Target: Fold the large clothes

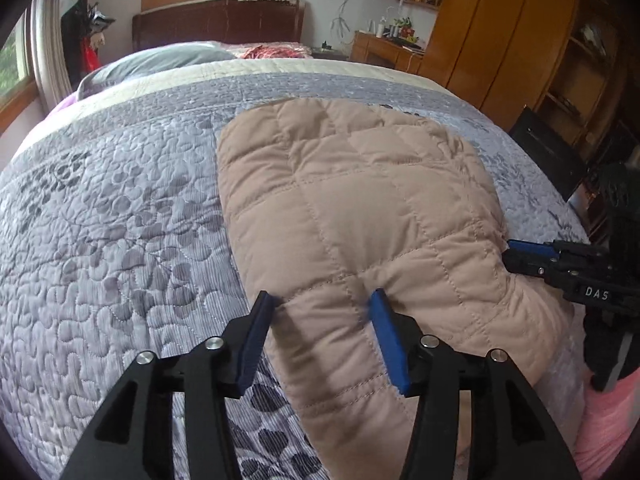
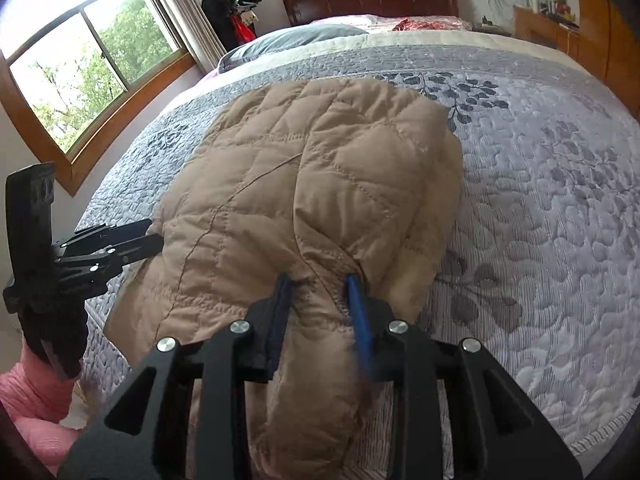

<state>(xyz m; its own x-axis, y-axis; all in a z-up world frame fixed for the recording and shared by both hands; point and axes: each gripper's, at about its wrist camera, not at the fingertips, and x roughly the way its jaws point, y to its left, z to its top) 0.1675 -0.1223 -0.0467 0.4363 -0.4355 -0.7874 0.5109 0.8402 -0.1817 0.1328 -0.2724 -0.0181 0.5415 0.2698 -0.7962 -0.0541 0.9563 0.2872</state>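
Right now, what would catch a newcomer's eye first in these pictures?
The puffy tan quilted jacket, lying folded on the grey leaf-patterned bedspread, fills the middle. The left gripper stands open over the jacket's near edge, while the right gripper straddles a raised ridge of it. A dark wooden headboard sits beyond.

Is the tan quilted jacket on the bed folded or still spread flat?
Folded. The tan quilted jacket lies as a compact padded bundle on the grey bedspread, near edge rounded and doubled over; no sleeves show.
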